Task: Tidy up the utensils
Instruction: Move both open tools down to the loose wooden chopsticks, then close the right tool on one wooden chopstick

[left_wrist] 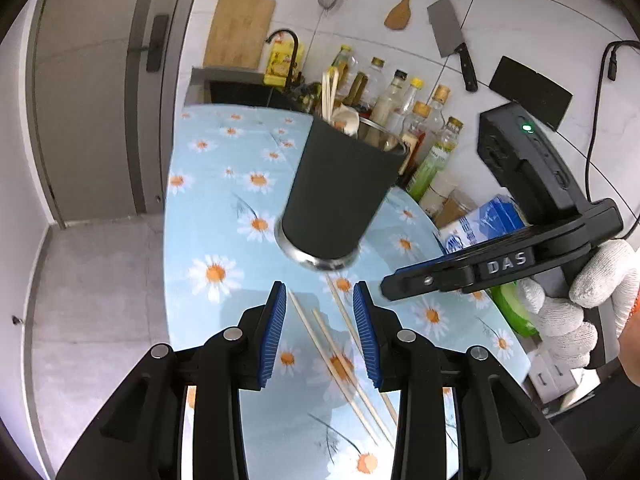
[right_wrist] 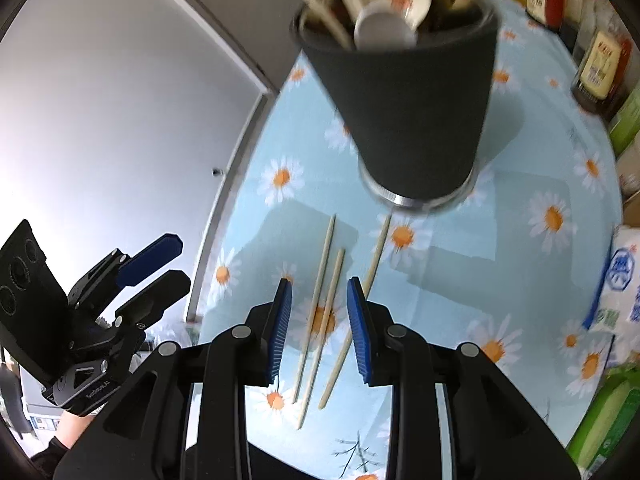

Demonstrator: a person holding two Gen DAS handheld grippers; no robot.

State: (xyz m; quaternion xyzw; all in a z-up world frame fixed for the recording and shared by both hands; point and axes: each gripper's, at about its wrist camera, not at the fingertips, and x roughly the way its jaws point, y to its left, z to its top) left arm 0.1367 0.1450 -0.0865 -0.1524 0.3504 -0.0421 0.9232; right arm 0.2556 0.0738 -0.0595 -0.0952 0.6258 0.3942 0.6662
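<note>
Daisy-print cloth covers the tabletop (right_wrist: pixel 520 280), and three chopsticks (right_wrist: pixel 326 312) lie loose on it right under the right claw (right_wrist: pixel 318 320), whose blue pads stand apart with nothing between them. The left claw (left_wrist: pixel 320 332) hovers over the same sticks, likewise apart and empty. They look light, thin and stiff, and probably slick on the smooth cloth, so a pinch near mid-length, one stick at a time, seems safest; lying flat, they leave little room for the pads to get under. Just beyond the tips stands the dark cup (right_wrist: pixel 412 112), already holding chopsticks and spoons (right_wrist: pixel 394 12), so its mouth is crowded. Past it, bottles (left_wrist: pixel 404 108) line the wall, with a blue-and-white bag (right_wrist: pixel 624 280) to the right.
</note>
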